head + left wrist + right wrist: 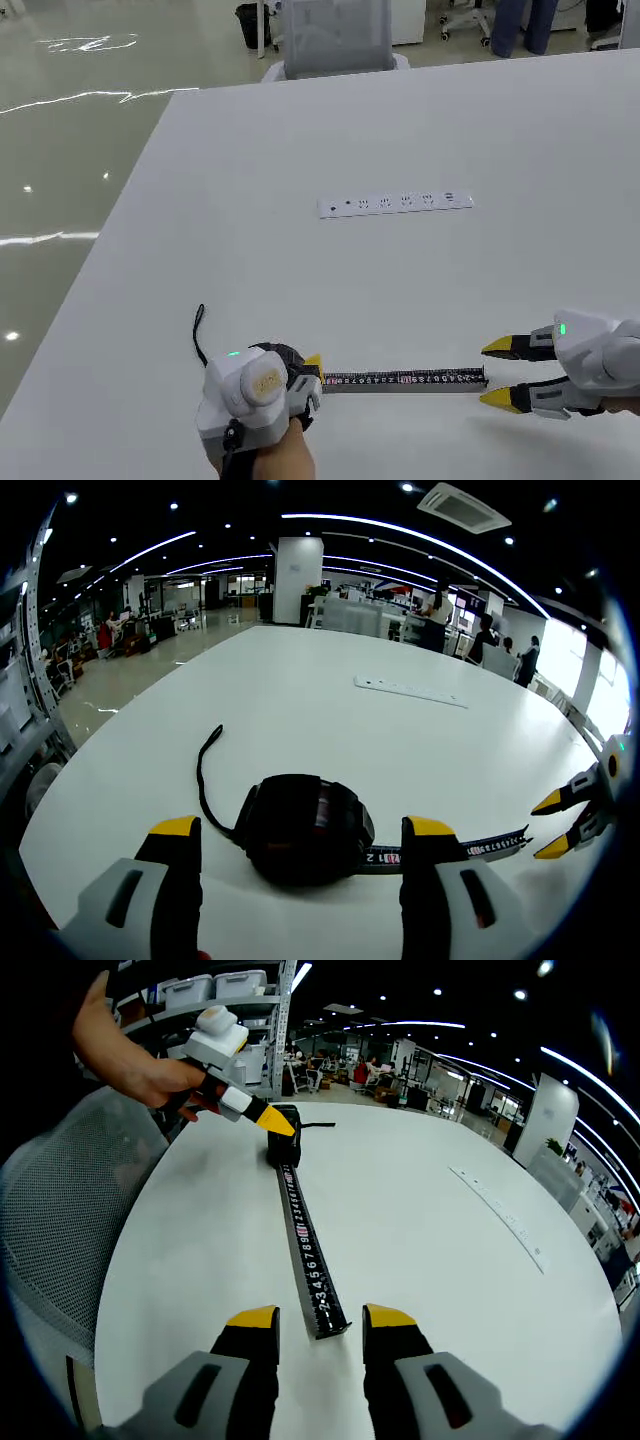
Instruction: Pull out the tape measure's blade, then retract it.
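A black tape measure (283,359) lies on the white table (400,130) near its front edge, with a black wrist strap (199,335) trailing left. Its blade (405,379) is pulled out to the right and lies flat. My left gripper (303,380) is open, and its yellow-tipped fingers (175,830) stand either side of the tape measure (305,825) with small gaps. My right gripper (500,374) is open too. The blade's end (335,1325) rests between its fingertips (255,1318), untouched.
A white power strip (395,203) lies flat mid-table, beyond the blade. A grey office chair (335,35) stands at the far edge, and a mesh chair (60,1210) sits close to the near edge. The table's left edge (110,240) drops to a shiny floor.
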The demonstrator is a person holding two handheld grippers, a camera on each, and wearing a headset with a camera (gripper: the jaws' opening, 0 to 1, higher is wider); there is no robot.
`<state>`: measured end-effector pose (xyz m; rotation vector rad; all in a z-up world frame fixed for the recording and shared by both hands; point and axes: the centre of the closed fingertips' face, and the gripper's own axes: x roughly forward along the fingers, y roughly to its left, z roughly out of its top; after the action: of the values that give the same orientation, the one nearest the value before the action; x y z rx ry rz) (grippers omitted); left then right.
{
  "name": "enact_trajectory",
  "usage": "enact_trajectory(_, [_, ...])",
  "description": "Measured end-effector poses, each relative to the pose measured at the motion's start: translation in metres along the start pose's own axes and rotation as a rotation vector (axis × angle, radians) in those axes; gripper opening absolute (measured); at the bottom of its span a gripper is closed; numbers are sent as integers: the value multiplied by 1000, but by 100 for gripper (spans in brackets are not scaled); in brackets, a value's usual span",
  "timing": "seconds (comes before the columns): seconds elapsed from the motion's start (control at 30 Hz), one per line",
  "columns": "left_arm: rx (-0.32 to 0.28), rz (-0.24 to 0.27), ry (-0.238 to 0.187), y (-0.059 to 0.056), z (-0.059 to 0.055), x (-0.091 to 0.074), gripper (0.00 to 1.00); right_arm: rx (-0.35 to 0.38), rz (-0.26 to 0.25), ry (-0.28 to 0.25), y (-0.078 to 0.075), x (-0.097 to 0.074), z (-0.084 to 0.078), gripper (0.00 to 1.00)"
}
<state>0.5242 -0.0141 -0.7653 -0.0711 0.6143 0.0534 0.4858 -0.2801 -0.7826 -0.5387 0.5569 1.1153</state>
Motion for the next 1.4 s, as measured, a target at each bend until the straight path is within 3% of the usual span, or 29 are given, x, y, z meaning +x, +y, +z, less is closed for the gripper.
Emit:
enact_trajectory(0.57, [0,7,14,2,-3,7,76,-49,114,60,-4,14,-18,20])
enact_trajectory(0.93, [-2,7,13,1,-4,11,74,-57,127,52,-4,15,-19,15])
enact_trajectory(1.3, [-61,28,7,4,-5,11,69,-56,146,62,-3,15,-17,14])
enact_trajectory(1.4, [-52,27,5,3,-5,12,68,-62,146,63,-2,15,-17,14])
